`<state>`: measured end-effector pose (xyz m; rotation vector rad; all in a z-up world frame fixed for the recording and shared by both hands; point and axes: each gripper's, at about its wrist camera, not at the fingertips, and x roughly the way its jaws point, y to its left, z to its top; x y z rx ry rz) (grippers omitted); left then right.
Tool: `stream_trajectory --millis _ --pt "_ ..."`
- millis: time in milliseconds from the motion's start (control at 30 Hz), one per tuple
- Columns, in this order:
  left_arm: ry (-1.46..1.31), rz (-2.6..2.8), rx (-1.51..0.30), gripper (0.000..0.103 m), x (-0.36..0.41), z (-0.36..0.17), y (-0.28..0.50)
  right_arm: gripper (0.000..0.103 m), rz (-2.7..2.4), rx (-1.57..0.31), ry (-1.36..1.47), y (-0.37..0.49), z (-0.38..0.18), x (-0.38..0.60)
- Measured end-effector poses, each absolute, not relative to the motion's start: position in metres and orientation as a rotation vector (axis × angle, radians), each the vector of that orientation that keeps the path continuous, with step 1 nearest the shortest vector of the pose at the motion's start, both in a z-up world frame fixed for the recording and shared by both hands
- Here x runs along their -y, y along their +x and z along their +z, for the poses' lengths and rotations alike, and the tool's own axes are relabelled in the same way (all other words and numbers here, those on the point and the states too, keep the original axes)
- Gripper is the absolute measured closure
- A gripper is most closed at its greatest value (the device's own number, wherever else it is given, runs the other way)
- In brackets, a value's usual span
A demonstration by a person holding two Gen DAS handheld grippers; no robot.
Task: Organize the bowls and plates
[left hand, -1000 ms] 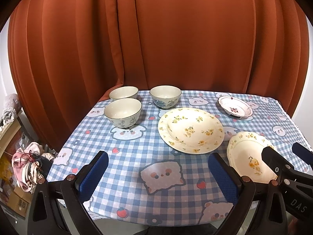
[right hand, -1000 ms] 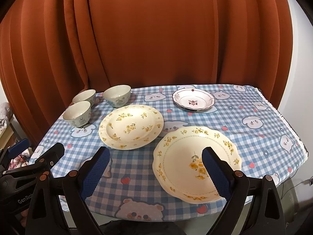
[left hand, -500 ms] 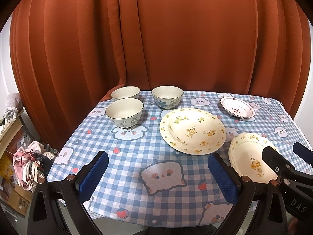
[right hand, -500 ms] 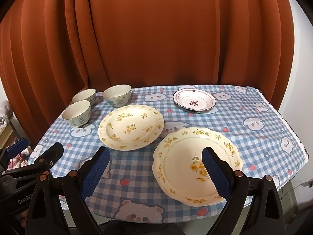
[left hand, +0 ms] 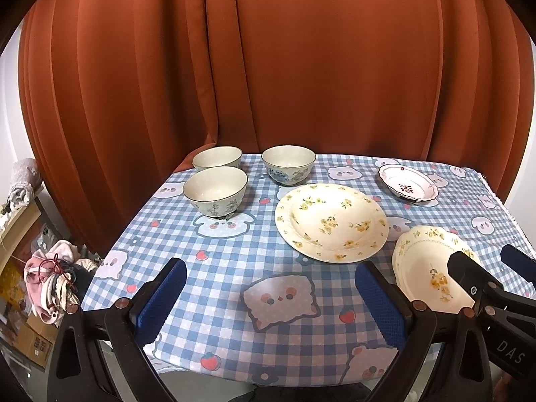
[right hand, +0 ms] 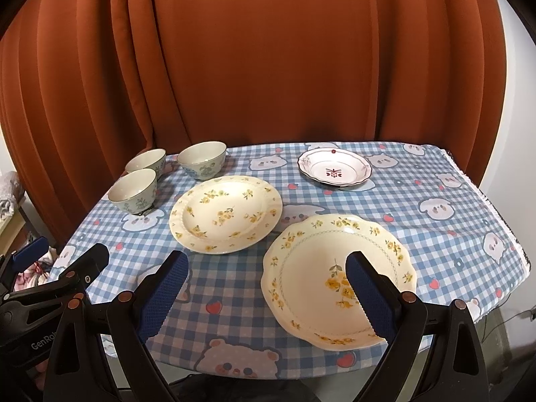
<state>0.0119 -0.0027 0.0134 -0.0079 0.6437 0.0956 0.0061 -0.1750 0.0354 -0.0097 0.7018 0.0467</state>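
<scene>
Nothing displaced over the last second; only slight camera drift seen, so no piece has been stacked yet. Left gripper (left hand: 268,298) and right gripper (right hand: 266,288) are held spread, empty, above the near edge of the blue checked tablecloth (left hand: 217,251).

Three pale floral ceramic bowls (left hand: 215,191) sit separate at far left. The round yellow-flowered plate (right hand: 225,213) sits mid-table. The scalloped yellow-flowered plate (right hand: 338,278) slightly overhangs the near edge. The small red-patterned white plate (right hand: 335,169) sits far back. Free cloth remains on the right.

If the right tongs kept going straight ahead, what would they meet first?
Most likely the scalloped yellow-flower plate: the open right tongs already straddle its near left part. Height above it is unclear.
</scene>
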Motion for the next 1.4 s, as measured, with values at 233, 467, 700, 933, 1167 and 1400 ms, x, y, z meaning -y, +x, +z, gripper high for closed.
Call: stream_trajectory --millis 233,467,700,933,1167,1400 --pt "-0.025 0.074 -0.659 0.003 -0.01 0.018 0.022 0.007 0.033 -0.716 -0.006 0.01 0.038 0.165" --pt "0.004 0.038 -0.638 0.006 -0.02 0.038 0.036 0.006 -0.009 -0.722 0.004 0.018 0.052 0.148" --pt "-0.015 -0.015 -0.66 0.007 -0.031 0.043 0.052 0.007 -0.062 -0.704 0.021 0.022 0.064 0.135" --pt "-0.012 -0.053 -0.675 0.01 -0.029 0.041 0.056 0.007 -0.108 -0.744 0.033 0.027 0.066 0.131" --pt "-0.012 -0.066 -0.696 0.01 -0.017 0.037 0.064 0.007 -0.139 -0.756 0.041 0.028 0.063 0.137" --pt "-0.016 -0.033 -0.717 0.01 0.012 0.028 0.073 0.007 -0.116 -0.767 0.052 0.041 0.054 0.163"
